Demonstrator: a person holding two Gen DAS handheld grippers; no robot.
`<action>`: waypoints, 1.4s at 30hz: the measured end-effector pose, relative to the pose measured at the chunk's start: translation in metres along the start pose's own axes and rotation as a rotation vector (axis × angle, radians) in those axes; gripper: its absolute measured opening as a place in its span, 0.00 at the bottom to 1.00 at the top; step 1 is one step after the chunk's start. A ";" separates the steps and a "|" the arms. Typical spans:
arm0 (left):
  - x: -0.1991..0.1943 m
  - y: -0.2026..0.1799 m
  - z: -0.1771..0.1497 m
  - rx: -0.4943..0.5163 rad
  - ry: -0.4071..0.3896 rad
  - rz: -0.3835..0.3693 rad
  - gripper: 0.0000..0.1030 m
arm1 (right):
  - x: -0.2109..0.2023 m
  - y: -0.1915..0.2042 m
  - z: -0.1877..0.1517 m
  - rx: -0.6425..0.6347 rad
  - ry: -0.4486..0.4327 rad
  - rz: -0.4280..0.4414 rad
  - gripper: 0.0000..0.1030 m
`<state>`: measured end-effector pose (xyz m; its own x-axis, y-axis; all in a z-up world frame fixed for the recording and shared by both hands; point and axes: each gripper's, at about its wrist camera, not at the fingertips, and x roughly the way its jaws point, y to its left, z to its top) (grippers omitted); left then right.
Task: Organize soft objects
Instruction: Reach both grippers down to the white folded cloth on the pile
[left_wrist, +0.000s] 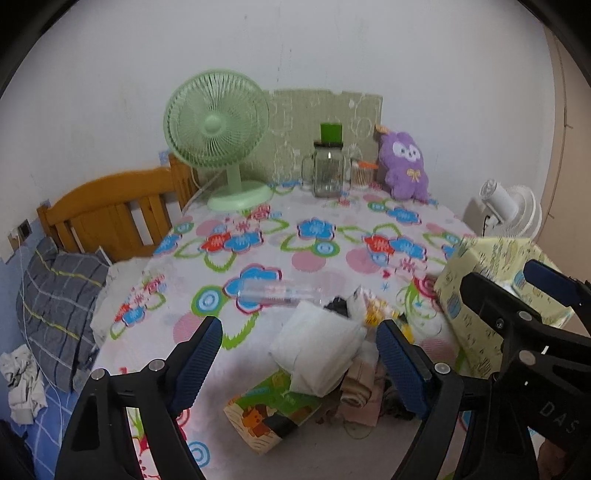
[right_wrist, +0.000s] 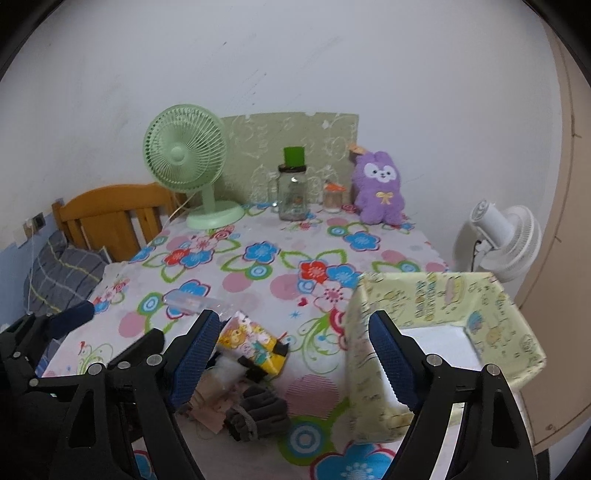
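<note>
On the flowered tabletop (left_wrist: 325, 258) a heap of soft things lies near the front edge: a white padded pack (left_wrist: 317, 350), a yellow cartoon packet (right_wrist: 255, 345), beige cloth (left_wrist: 360, 393) and dark knit gloves (right_wrist: 258, 411). The left hand-held gripper (left_wrist: 299, 365) hangs over the white pack, jaws wide, touching nothing. The right hand-held gripper (right_wrist: 295, 360) is also spread and empty, the heap just left of it, the pale yellow box (right_wrist: 436, 295) by its right finger.

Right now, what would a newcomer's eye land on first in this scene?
Probably the loud flowered tablecloth, then the green fan and purple plush toy at its far edge against the wall. Nearer, a jumble of soft items sits beside a pale yellow patterned box, with both open grippers above them.
</note>
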<state>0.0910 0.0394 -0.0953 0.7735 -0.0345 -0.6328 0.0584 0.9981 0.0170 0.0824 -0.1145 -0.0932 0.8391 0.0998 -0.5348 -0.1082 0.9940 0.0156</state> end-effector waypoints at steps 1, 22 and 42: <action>0.002 0.001 -0.001 -0.002 0.009 0.000 0.80 | 0.002 0.001 -0.001 0.000 0.007 0.004 0.82; 0.055 0.001 -0.020 0.038 0.124 -0.078 0.71 | 0.061 0.030 -0.020 -0.036 0.153 0.060 0.77; 0.076 0.002 -0.013 0.021 0.164 -0.131 0.30 | 0.109 0.032 -0.016 0.009 0.231 0.087 0.77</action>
<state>0.1416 0.0398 -0.1533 0.6455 -0.1536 -0.7481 0.1664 0.9843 -0.0585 0.1620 -0.0728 -0.1644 0.6825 0.1733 -0.7101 -0.1694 0.9825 0.0770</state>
